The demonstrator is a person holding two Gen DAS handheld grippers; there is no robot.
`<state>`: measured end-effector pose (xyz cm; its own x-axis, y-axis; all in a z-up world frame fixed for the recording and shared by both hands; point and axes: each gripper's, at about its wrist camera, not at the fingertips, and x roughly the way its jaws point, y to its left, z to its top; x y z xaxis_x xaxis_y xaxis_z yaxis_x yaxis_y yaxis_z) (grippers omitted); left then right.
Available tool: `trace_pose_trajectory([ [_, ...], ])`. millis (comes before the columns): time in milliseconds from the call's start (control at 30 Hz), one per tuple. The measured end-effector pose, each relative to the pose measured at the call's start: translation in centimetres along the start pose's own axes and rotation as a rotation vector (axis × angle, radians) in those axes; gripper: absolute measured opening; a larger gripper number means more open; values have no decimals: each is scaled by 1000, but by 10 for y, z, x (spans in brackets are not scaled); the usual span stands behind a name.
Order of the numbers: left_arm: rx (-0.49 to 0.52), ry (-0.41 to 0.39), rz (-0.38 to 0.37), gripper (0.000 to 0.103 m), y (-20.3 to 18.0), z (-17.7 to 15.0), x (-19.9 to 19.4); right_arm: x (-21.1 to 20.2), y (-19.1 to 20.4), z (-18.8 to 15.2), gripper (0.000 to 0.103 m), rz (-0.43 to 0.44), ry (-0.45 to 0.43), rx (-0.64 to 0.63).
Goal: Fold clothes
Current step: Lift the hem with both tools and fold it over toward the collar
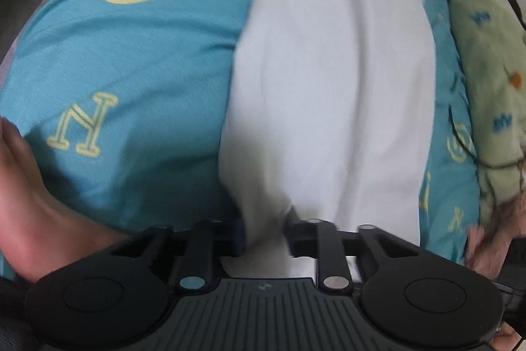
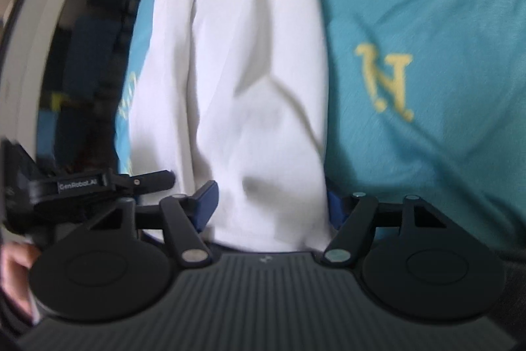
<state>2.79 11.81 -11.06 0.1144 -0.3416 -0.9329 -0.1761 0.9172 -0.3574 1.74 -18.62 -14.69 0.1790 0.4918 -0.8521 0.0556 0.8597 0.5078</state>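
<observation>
A white garment lies in a long folded strip on a teal bedsheet printed with yellow letters and smiley faces. My left gripper is shut on the near end of the white garment, cloth bunched between its jaws. In the right wrist view the same white garment runs away from me. My right gripper stands wide around its near end, blue pads on either side of the cloth; whether it pinches is unclear. The left gripper shows at the left of that view.
A pale green patterned blanket lies along the right side of the bed. A pink fuzzy item sits at the lower right. A hand is at the left. White furniture and dark floor lie beyond the bed's left edge.
</observation>
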Motion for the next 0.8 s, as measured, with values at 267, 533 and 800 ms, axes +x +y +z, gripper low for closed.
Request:
trace_pose_trajectory([
  [267,-78,-124,-175,7,15,-7,-68,-28,38,-22,9,-63,-73,-125],
  [533,-110,-330,-343,5,-12,-29,-160,-134,58,-18,9,47,-376,-57],
  [800,-118,-414,-450,5,-26,-91,-193,-210,66,-71,8,82,-593,-53],
])
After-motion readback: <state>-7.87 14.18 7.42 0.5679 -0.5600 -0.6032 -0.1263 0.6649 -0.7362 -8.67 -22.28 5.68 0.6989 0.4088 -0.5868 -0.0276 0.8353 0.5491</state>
